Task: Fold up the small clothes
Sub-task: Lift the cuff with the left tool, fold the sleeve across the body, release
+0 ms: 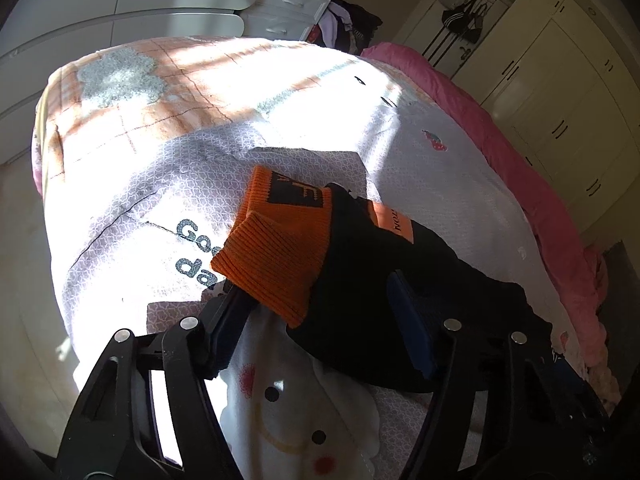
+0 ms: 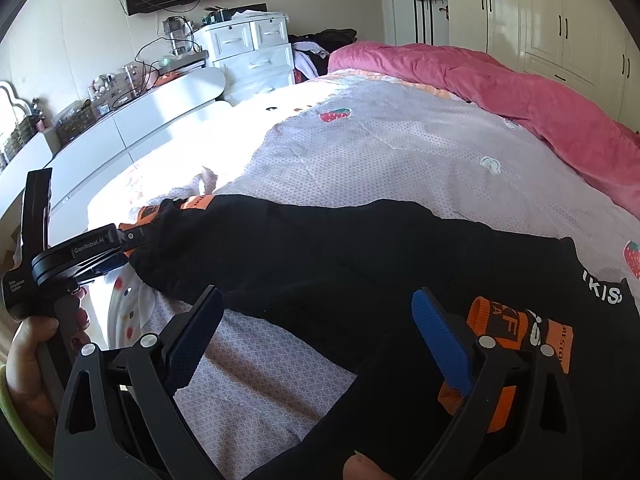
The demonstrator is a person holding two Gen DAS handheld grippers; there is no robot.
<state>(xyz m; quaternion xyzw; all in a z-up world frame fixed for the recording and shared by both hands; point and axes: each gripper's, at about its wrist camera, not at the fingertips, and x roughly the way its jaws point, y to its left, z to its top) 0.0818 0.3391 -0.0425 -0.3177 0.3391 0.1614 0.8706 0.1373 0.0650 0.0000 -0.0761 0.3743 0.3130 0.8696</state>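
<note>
A small black garment with orange ribbed cuffs lies on the bed. In the left wrist view its black leg (image 1: 400,280) runs between my open fingers, and one orange cuff (image 1: 280,256) lies over the left finger (image 1: 224,332). My left gripper (image 1: 316,320) is open around that end. In the right wrist view the black cloth (image 2: 340,248) stretches across the bed, with the other orange cuff (image 2: 516,344) beside the right finger (image 2: 440,344). My right gripper (image 2: 316,336) is open over the cloth. The left gripper also shows there (image 2: 120,248).
The bed has a lilac patterned cover (image 2: 380,140) and a pink duvet (image 2: 520,92) along the far side. A white cloth with dots (image 1: 300,420) lies under the left gripper. White drawers (image 2: 256,56) and wardrobes (image 2: 560,20) stand beyond the bed.
</note>
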